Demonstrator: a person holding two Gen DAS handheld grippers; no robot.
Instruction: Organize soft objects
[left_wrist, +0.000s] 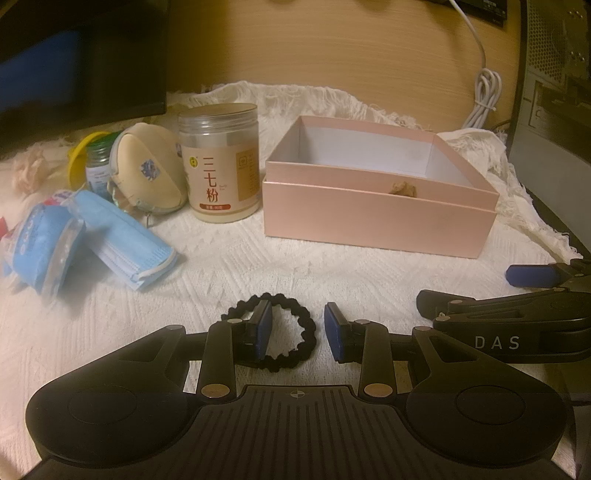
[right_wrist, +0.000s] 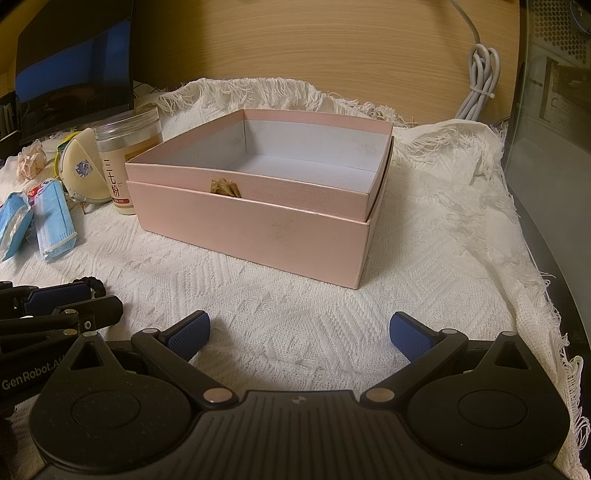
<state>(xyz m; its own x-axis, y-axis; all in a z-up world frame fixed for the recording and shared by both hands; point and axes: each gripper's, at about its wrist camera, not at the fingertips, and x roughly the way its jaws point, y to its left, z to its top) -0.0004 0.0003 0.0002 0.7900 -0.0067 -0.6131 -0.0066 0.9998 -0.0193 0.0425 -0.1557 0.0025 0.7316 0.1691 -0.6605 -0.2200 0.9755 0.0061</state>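
Note:
A black hair scrunchie (left_wrist: 303, 328) lies on the white cloth. My left gripper (left_wrist: 297, 330) is open low over it, with the left finger inside the ring and the right side of the ring between the pads. An open pink box (left_wrist: 376, 218) stands behind it, also in the right wrist view (right_wrist: 251, 229), with a small tan knot (left_wrist: 402, 189) on its front. My right gripper (right_wrist: 299, 332) is wide open and empty in front of the box; it shows at the right of the left wrist view (left_wrist: 532, 275).
At the left are blue face masks (left_wrist: 125, 240), a beige pouch (left_wrist: 151, 173), a clear jar (left_wrist: 219, 162), a small bottle (left_wrist: 98, 170), yellow tape and a cream scrunchie (left_wrist: 27, 170). A monitor stands back left, a white cable (left_wrist: 484, 99) and a computer case at right.

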